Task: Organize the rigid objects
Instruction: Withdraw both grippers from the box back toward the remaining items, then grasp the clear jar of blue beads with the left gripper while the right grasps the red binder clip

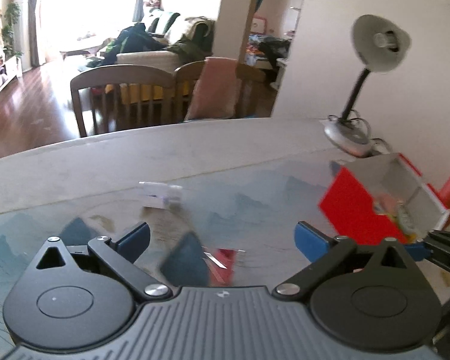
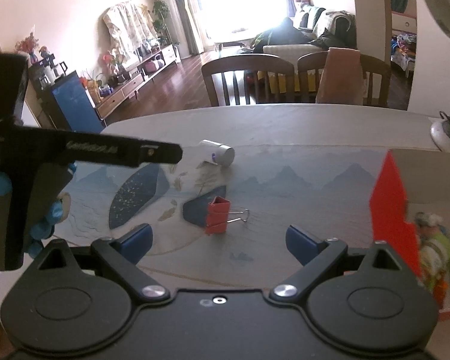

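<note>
Two pairs of tongs over a worktop (image 2: 285, 126) with a mountain picture mat. Left tongs (image 1: 222, 240) wide open, nothing held. Right tongs (image 2: 219, 240) wide open too, nothing held. Red binder clip (image 2: 217, 216) lying on the mat, just past the right tongs and a bit left of their middle. Red body on the left, wire handles poking out to the right, so long way runs left to right. Same clip blurry in the left view, close under the left tongs. Hard to say which hand sits nearer; both look close. White little tube (image 2: 218, 152) lying on its side farther back. Red box (image 1: 384, 201), open on top, on the right side, probably the home for the small things.
</note>
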The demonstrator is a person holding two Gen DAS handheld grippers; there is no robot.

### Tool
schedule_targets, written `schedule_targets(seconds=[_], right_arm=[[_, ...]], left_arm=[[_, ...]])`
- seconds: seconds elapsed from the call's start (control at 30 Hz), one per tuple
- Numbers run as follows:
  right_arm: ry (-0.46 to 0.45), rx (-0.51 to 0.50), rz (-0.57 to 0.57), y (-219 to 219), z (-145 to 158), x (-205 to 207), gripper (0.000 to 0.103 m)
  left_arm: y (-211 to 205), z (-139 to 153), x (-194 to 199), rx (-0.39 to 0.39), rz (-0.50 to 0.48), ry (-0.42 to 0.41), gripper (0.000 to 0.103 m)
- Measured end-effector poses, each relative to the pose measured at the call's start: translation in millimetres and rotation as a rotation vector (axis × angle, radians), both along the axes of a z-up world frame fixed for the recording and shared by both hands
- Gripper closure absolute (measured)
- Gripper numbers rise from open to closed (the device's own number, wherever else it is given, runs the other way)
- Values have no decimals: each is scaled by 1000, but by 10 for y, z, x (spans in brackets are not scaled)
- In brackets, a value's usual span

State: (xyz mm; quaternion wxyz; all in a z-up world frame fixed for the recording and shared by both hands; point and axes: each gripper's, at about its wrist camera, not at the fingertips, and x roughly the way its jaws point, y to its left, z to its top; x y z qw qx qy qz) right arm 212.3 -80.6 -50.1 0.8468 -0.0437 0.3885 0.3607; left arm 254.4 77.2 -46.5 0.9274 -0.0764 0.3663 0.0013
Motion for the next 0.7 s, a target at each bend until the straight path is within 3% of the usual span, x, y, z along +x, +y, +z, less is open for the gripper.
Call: schedule_targets(seconds=[0.23, 0.7], right_arm=[[7, -6, -1, 361, -215, 153, 9], [0, -88, 16, 797, -629, 488, 23]], left_arm=[[396, -275, 339, -46, 46, 60, 0], [632, -856, 944, -9, 62, 68, 0]])
